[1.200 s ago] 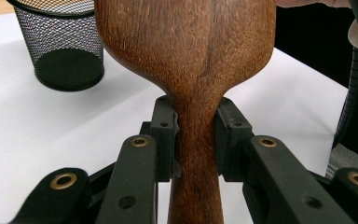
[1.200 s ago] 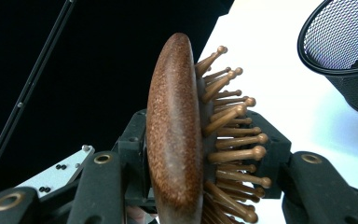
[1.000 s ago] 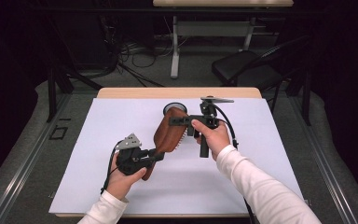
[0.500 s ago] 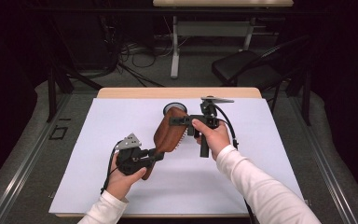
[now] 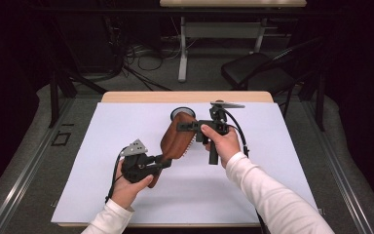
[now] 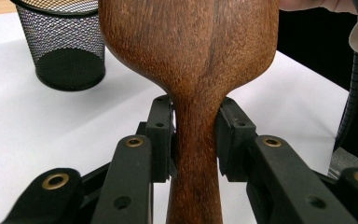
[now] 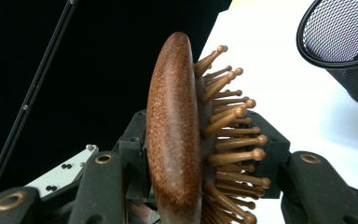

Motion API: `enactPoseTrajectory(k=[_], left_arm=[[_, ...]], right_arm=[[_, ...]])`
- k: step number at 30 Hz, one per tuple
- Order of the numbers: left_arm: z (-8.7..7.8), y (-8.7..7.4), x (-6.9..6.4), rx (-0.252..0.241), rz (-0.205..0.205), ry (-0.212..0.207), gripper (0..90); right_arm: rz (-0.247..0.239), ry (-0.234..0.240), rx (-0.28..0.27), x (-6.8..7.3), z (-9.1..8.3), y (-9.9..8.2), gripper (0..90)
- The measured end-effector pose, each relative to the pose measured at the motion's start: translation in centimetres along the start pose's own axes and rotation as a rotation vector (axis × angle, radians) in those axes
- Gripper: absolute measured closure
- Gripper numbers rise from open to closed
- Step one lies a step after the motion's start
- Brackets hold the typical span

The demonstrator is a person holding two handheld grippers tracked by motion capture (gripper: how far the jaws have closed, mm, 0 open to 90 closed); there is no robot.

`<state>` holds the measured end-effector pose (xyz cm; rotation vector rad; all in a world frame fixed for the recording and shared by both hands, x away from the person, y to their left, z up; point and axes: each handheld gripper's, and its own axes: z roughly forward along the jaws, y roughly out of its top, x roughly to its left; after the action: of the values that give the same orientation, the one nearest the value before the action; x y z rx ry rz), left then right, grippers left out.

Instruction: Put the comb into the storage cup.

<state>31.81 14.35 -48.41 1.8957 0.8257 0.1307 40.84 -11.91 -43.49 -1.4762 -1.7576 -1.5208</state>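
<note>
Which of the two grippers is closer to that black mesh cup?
The right. The right gripper clamps the hairbrush at its head, just in front of the mesh cup. The left gripper grips the brush's handle, farther back toward the person.

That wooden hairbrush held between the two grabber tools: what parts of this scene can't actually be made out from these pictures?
- Hairbrush bristles: in the high view they face away, with just a few at its edge.
- Handle end: in the left gripper view it is cut off by the bottom edge.
- Mesh cup contents: in the high view the brush head covers most of it; the gripper views cut off its opening.
- Left gripper jaws: small and dark in the high view.
</note>
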Motion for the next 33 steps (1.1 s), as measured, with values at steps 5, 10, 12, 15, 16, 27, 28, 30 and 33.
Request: enactPoseTrajectory(k=[5, 10, 12, 15, 16, 27, 28, 30, 33], left_arm=[[0.0, 0.0, 0.0, -0.008, -0.004, 0.007, 66.3], [0.0, 0.0, 0.1, -0.017, -0.007, 0.008, 60.9], [0.0, 0.0, 0.1, -0.019, -0.007, 0.011, 57.9], [0.0, -0.1, 0.1, -0.029, -0.009, 0.012, 54.5], [0.0, -0.1, 0.1, -0.033, -0.008, 0.012, 53.3], [-0.1, 0.0, 0.2, -0.054, -0.018, 0.010, 44.6], [-0.1, 0.0, 0.2, -0.056, -0.019, 0.009, 44.3], [-0.2, 0.0, 0.2, -0.057, -0.016, 0.010, 43.7], [-0.2, 0.1, 0.2, -0.056, -0.011, 0.016, 42.4]], right_arm=[[0.004, 0.002, 0.000, -0.1, -0.1, 0.0, 49.9], [0.005, 0.000, -0.007, -0.1, -0.1, 0.1, 49.9], [0.004, -0.003, -0.007, -0.2, -0.2, 0.1, 49.9], [0.004, -0.007, -0.010, -0.2, -0.3, 0.1, 49.9], [0.005, -0.007, -0.009, -0.3, -0.3, 0.1, 49.8], [0.005, -0.021, -0.031, -0.4, -0.8, 0.4, 49.8], [0.005, -0.023, -0.034, -0.5, -0.8, 0.5, 49.8], [0.006, -0.025, -0.040, -0.5, -1.0, 0.6, 49.8], [0.011, -0.028, -0.050, -0.6, -1.3, 0.7, 49.8]])
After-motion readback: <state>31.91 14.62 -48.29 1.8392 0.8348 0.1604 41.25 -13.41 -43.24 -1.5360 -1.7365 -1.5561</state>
